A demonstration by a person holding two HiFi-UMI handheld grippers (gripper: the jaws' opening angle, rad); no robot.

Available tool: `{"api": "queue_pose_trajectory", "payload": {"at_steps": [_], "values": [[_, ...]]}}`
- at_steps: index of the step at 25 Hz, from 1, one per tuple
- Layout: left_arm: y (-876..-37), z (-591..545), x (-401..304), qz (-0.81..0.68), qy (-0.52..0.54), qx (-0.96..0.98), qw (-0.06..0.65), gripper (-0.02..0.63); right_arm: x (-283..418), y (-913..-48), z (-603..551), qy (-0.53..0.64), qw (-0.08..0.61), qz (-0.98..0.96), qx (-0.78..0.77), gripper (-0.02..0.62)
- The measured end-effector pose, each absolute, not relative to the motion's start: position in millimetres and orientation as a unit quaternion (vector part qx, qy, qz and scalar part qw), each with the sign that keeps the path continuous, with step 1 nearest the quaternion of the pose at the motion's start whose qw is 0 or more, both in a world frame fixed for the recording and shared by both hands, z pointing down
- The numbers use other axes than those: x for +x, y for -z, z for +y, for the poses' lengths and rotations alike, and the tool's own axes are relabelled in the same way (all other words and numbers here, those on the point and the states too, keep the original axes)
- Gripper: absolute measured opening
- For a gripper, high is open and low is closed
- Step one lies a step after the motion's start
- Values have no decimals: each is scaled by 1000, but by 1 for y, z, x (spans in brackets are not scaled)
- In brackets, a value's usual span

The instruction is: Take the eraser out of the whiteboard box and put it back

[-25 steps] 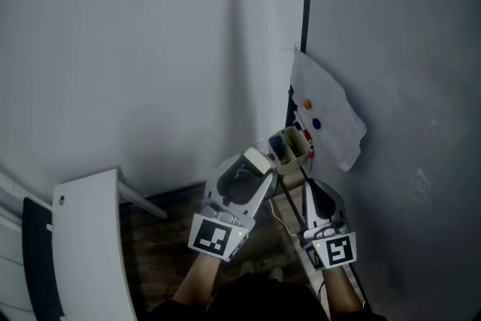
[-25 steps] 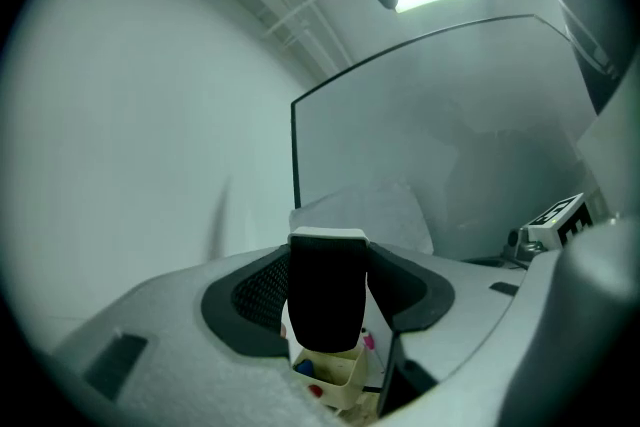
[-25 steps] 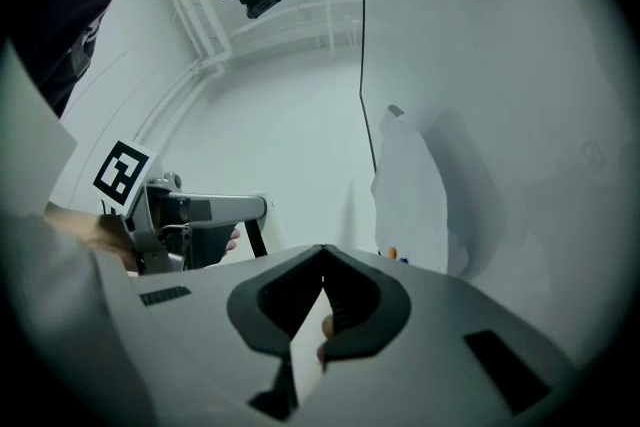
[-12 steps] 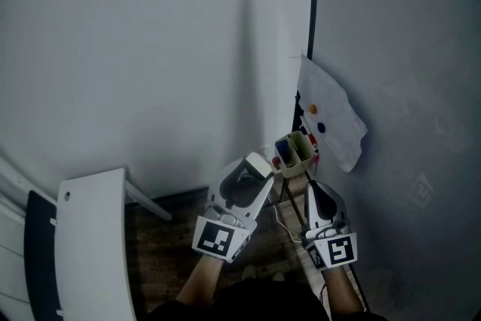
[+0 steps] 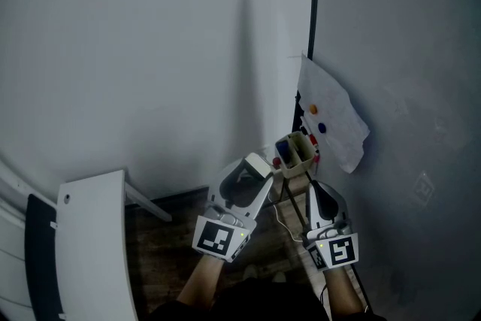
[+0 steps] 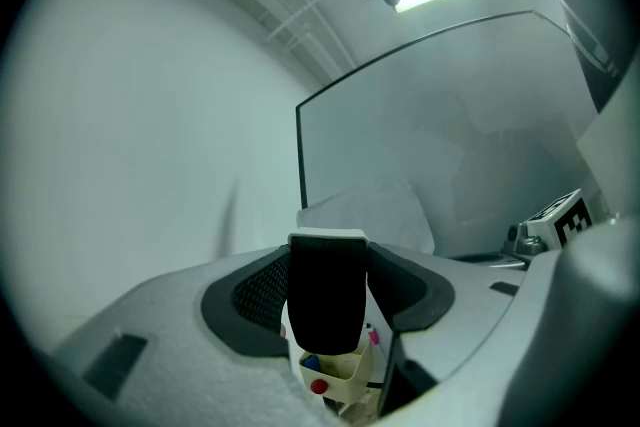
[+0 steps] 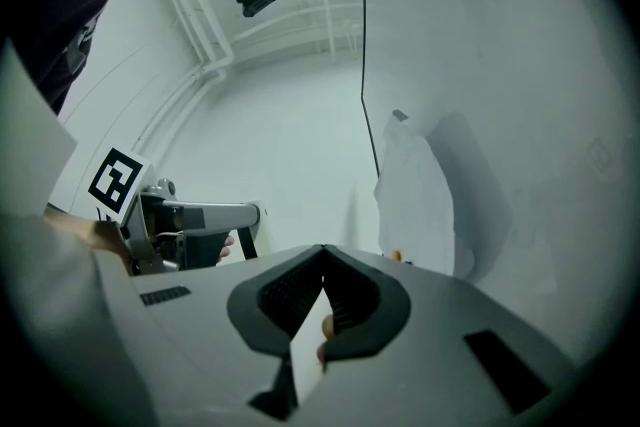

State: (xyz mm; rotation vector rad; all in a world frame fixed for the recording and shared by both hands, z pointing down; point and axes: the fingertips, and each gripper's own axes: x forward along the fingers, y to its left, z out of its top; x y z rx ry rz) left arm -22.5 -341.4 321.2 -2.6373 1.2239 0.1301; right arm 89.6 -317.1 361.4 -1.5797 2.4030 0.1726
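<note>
**A:** Where is your eraser right now?

**B:** Nearest you, your left claw [image 5: 254,171] is clamped on the eraser [image 6: 325,300]. It has a pad on each side, the black felt faces the claw's camera, and the white back is on top. The eraser is out of the whiteboard box [image 5: 294,152] and held just beside it. In the head view the box lies at about 2 o'clock from that claw. In the left gripper view it peeks out at 6 o'clock, under the eraser.

**A:** And your right claw?

**B:** Your right claw [image 7: 322,257] is closed with its tips meeting, and I see nothing pinched at them. It sits near the box, at about 5 o'clock from it. I can't tell whether it touches.

**A:** So which step are you on?

**B:** I judge the taking-out done, since the eraser is clear of the box, so the return is the step in hand. The box already holds marker caps [image 6: 318,385], one blue and one red. I can't tell which compartment is free.

**A:** What does the next move call for?

**B:** You'd bring the eraser over the opening at 2 o'clock, keep it upright, and lower it without knocking the caps. The box seems to hang at the edge of the whiteboard [image 5: 398,49], below the paper sheet [image 5: 331,120], so go in gently. Your right claw could steady it.
</note>
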Motion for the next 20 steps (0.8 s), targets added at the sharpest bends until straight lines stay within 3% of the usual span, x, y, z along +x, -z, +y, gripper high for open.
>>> {"api": "queue_pose_trajectory", "payload": {"at_steps": [20], "values": [[-397,-430,20,298,-18,-953,40,232,93,-391,-355,-50,91,771,-628,3]]}}
